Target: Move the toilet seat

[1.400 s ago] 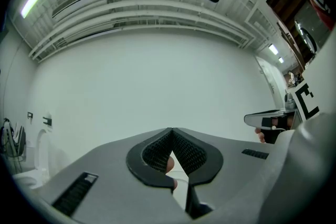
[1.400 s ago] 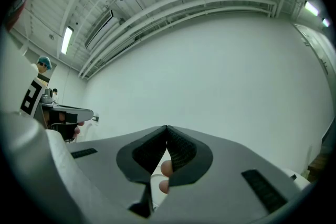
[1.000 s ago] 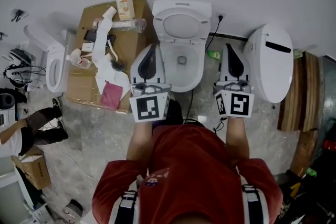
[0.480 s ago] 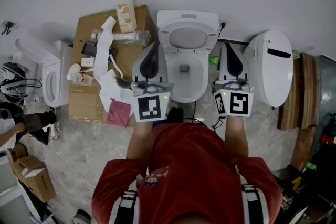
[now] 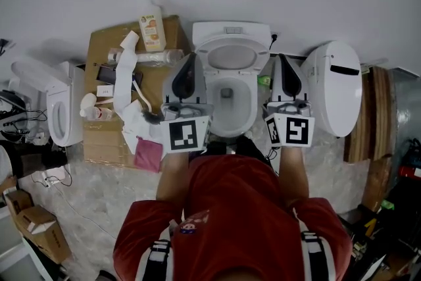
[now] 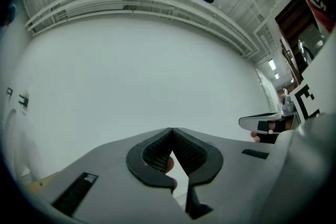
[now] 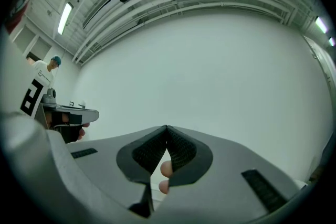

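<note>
A white toilet [image 5: 227, 116] stands against the wall in the middle of the head view. Its seat ring [image 5: 231, 56] is tipped up towards the tank, and the bowl below it lies open. My left gripper [image 5: 191, 57] hovers over the toilet's left side and my right gripper [image 5: 282, 57] over the floor just right of it. Both point towards the wall. In the left gripper view the left gripper [image 6: 171, 129] has its jaws met at the tips, with nothing held. The right gripper [image 7: 166, 127] looks the same in the right gripper view. Both of those views show only bare white wall and ceiling.
A cardboard box [image 5: 168, 36] at the left carries a bottle [image 5: 150, 27], paper [image 5: 125, 59] and a pink cloth [image 5: 150, 154]. Another toilet [image 5: 56, 112] stands at far left and a closed white one [image 5: 339, 85] at the right, beside wooden boards [image 5: 371, 115]. A green item [image 5: 264, 80] lies by the bowl.
The head view has shifted, so the toilet sits a little lower and nearer. Both grippers keep their places beside it, still shut. The person seated at far left has left the view.
</note>
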